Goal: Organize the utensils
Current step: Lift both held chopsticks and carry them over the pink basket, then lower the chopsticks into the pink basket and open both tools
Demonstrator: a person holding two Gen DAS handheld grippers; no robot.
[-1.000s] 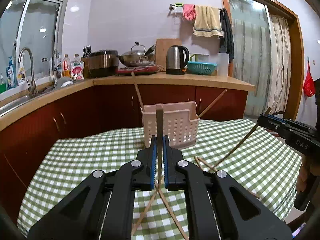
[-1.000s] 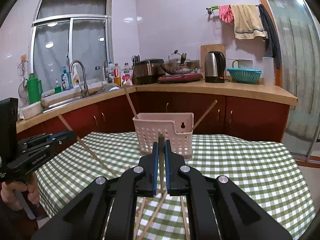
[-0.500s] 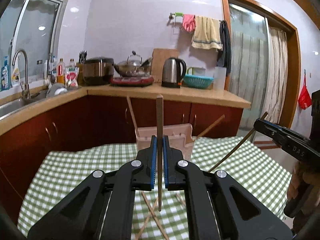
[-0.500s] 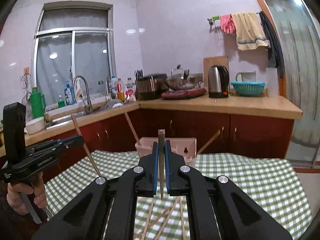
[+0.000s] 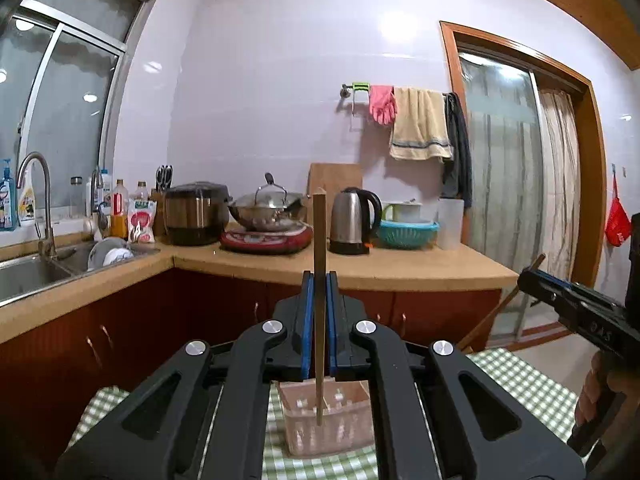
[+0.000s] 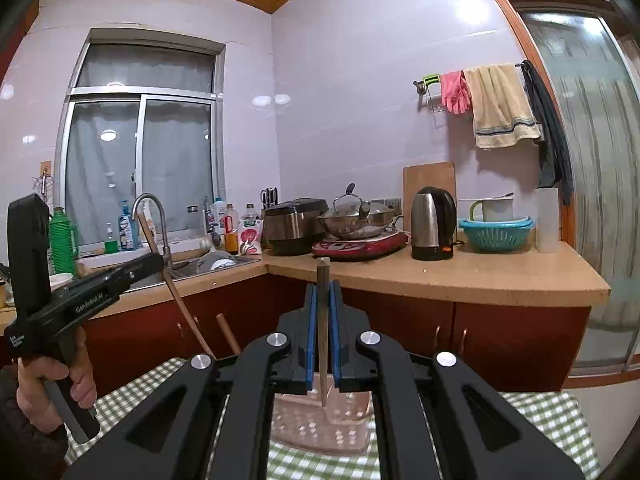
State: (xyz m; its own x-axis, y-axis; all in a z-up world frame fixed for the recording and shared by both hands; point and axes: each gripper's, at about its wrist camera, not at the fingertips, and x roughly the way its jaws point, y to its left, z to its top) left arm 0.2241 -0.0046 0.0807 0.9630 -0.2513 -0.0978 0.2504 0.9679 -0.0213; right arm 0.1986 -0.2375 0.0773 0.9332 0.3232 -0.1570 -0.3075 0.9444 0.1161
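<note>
Your left gripper (image 5: 319,280) had its jaws closed on a wooden chopstick (image 5: 319,240), which stood upright between the blue pads. Its square top rose above the fingertips, level with the kettle (image 5: 352,220) on the counter (image 5: 420,268) behind, and its thin end hung down over the pink basket (image 5: 344,428). That basket sat on the green checked tablecloth (image 5: 520,384) directly below your gripper, and the chopstick tip appeared over its open top; you could not tell from this view whether the tip was inside or only above it.

Your right gripper (image 6: 323,288) was also clamped shut on a chopstick of its own (image 6: 322,276), held upright in the same way, with the lower tip pointing down over the same basket (image 6: 344,424).

From the right wrist camera, your left gripper showed at the left edge (image 6: 156,260), gripped by your hand (image 6: 52,384), with its chopstick slanting down toward the table. One more chopstick (image 6: 228,334) leaned up beside it, near the basket's left side.

From the left wrist camera, your right gripper (image 5: 524,276) reached in from the right edge, with its chopstick slanting down behind it toward the table.

Behind all this, the counter carried a wok (image 5: 266,208) on a red cooker (image 5: 266,240), a rice cooker (image 5: 196,216) and a teal colander (image 5: 408,232), with the sink (image 5: 24,276) off to the left.
</note>
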